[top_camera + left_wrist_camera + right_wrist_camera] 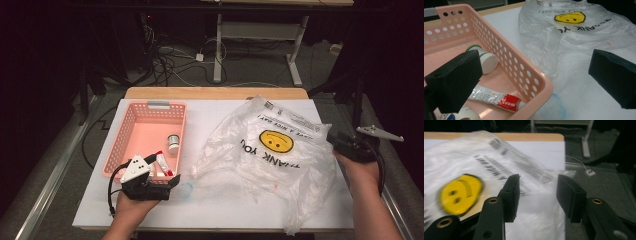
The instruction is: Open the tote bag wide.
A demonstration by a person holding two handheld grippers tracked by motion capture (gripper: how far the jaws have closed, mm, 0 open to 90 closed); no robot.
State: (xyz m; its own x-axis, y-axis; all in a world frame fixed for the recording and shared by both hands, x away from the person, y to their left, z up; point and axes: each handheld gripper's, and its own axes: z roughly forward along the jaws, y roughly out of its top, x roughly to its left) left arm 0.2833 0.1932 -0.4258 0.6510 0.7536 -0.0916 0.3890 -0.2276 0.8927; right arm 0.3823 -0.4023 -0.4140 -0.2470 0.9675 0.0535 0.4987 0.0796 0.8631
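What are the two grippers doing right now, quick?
Left gripper: open, holding nothing, by the basket.
Right gripper: open, over the plastic bag, not gripping it.

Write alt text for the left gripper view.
The left gripper, jaws wide open, hangs over the near corner of a pink basket holding a red-and-white tube and a white-capped bottle. Beside the basket, a clear plastic bag with a yellow smiley lies on the white table.
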